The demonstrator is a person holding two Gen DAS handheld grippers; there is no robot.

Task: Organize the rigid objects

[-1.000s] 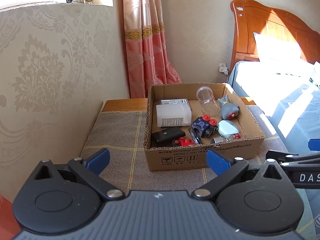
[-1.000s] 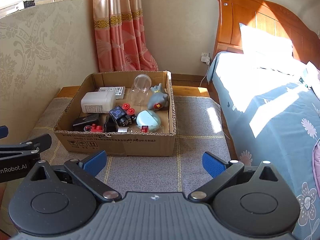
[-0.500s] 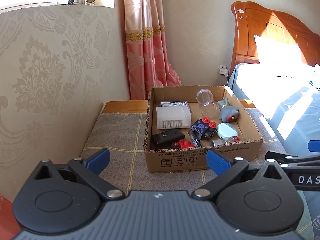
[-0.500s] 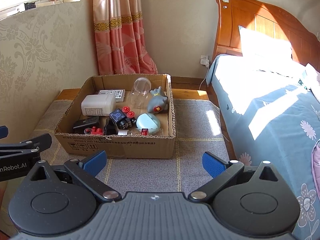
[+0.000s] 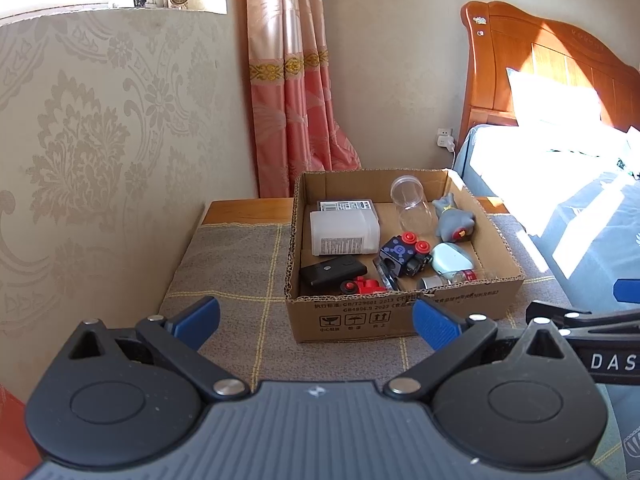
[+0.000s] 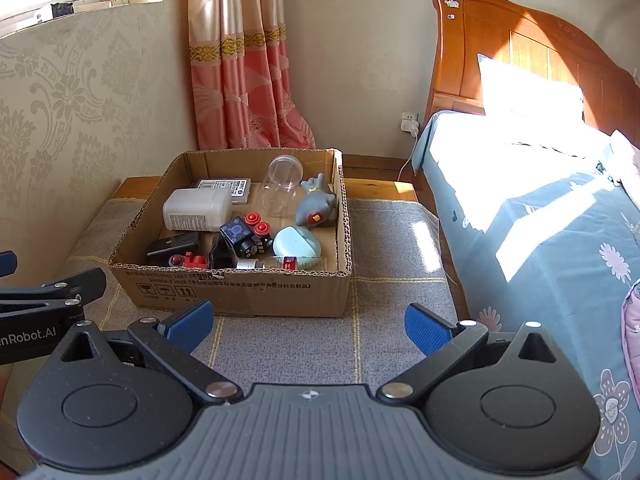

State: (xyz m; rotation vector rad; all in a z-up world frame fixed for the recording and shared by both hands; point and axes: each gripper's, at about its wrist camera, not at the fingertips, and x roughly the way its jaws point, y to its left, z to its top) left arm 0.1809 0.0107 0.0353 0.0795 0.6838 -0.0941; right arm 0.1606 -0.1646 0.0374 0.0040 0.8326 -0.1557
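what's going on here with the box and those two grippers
A person holds a two-finger gripper in each hand, both open and empty, short of a cardboard box on a cloth-covered table. The left gripper and right gripper touch nothing. Everything sits inside the box: a white bottle, a clear jar, a grey toy, a black case and smaller pieces. Nothing is being handled at this moment.
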